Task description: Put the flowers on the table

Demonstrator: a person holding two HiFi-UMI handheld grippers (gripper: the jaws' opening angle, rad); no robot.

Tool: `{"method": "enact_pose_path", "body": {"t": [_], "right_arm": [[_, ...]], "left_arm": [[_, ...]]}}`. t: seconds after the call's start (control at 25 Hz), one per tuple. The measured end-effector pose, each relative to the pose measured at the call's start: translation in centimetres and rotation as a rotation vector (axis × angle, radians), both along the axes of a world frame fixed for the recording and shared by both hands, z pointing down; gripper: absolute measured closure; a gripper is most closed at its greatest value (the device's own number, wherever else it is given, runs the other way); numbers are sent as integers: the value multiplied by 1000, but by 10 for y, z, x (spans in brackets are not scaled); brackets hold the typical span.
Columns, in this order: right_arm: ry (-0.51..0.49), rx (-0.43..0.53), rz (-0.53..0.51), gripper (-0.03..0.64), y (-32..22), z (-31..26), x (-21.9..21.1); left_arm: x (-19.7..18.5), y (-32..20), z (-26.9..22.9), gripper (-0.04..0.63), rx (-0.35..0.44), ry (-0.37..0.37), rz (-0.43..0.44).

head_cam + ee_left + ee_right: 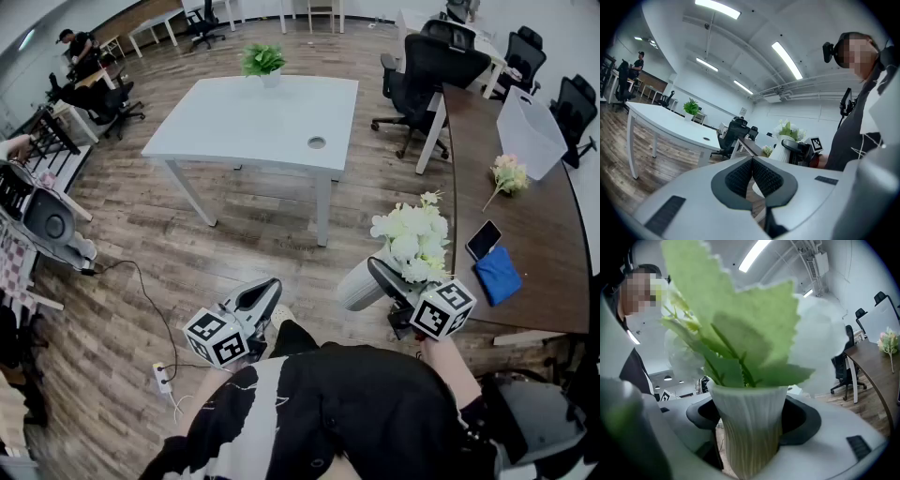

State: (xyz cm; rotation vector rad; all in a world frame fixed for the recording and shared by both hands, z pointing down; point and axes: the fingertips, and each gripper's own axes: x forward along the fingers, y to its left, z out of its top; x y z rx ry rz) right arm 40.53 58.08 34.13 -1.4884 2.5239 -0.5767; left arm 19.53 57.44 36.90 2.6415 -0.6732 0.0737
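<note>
My right gripper (382,278), jaws wide, clamps the white vase (357,287) of flowers (413,235), up in the air just beside the brown table (525,272). My left gripper (265,289) closed, empty, farther from that table.

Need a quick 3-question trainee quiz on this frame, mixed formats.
1. True or false: the left gripper has its jaws together with nothing between them.
2. What does the right gripper hold? A) a phone B) a white vase of flowers C) a blue cloth
3. Fill in: the white table bears a potted ____ near its far edge.
Key: 1 true; 2 B; 3 plant.
</note>
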Motion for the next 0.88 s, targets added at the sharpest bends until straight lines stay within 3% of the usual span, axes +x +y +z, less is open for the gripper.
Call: {"method": "enact_pose_path", "body": {"t": [0.36,0.56,0.88], "right_arm": [[-3,-4,-7,259,-4,2,1],[-55,16,-38,259,-7,-2,-5],[-51,20,8,259,-38,-10,-2]], "left_arm": [[1,-6,-3,583,12,9,1],[-4,-11,-10,583,28,21,-10],[-25,-55,-23,583,24,52,-70]]}}
